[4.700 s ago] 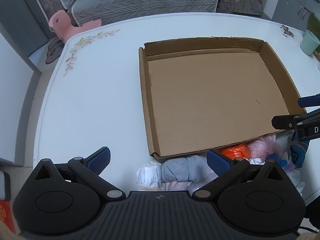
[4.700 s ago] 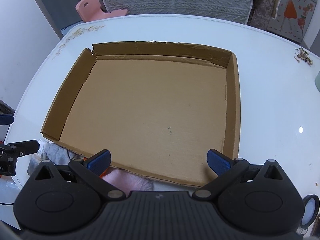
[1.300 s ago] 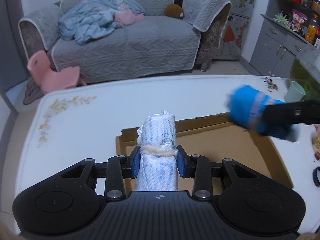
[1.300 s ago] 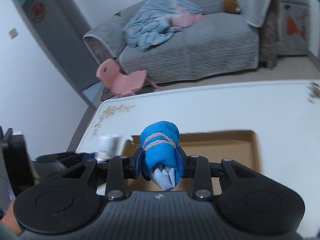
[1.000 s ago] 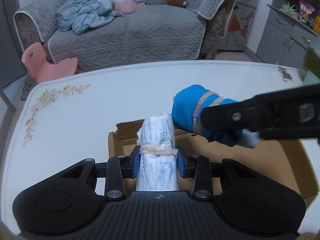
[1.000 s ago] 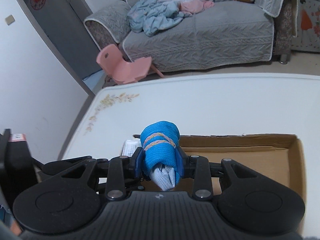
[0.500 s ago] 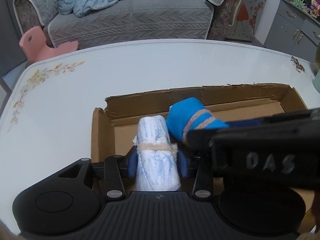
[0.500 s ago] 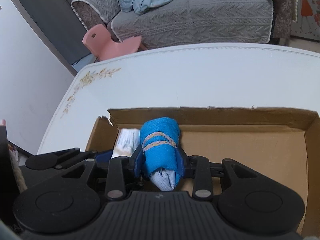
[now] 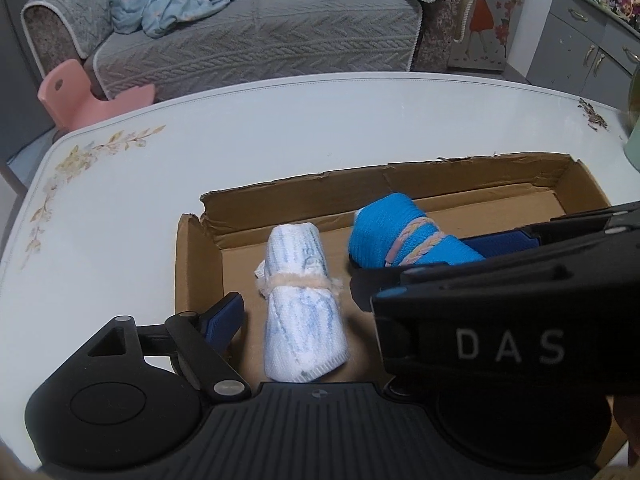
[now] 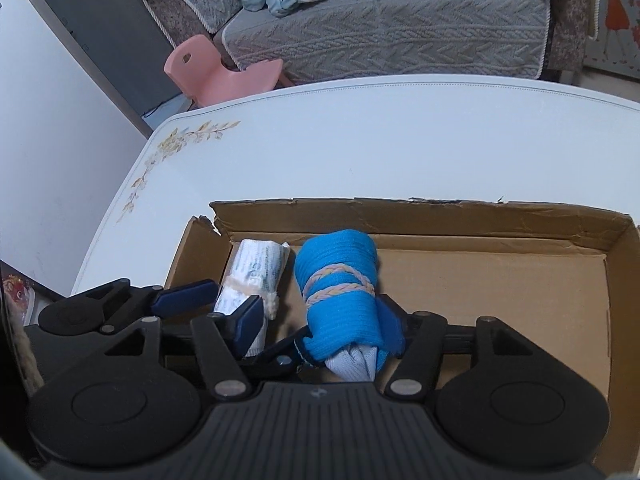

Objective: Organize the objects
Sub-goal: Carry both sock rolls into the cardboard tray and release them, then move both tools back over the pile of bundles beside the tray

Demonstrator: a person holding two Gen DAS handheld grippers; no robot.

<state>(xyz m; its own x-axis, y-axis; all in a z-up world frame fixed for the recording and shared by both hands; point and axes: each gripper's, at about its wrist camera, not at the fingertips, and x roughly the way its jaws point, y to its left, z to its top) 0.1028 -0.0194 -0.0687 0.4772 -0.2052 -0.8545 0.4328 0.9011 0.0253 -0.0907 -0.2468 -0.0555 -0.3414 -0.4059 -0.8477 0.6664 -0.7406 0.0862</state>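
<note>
A shallow cardboard box (image 9: 360,188) lies on the white table (image 9: 280,120). In its far left corner rests a white roll with blue print (image 9: 300,300), tied with a cream band. My left gripper (image 9: 314,312) straddles it with jaws opening; the one visible pad (image 9: 224,316) stands clear of the cloth. Beside it to the right lies a bright blue roll (image 10: 340,292) with a pastel braided band. My right gripper (image 10: 322,320) is around it, jaws opening, its left pad (image 10: 250,318) off the roll. The right gripper's body hides the left gripper's other finger.
The box floor (image 10: 500,300) to the right of the rolls is bare cardboard. A mint cup (image 9: 634,148) stands at the table's right edge. Beyond the table are a grey sofa (image 9: 260,40), a pink child's chair (image 9: 80,96) and a grey cabinet (image 9: 592,56).
Both grippers came down into the box's far left corner with their rolls. Their jaws, shut on the rolls before, have spread, and the rolls now rest on the box floor.
</note>
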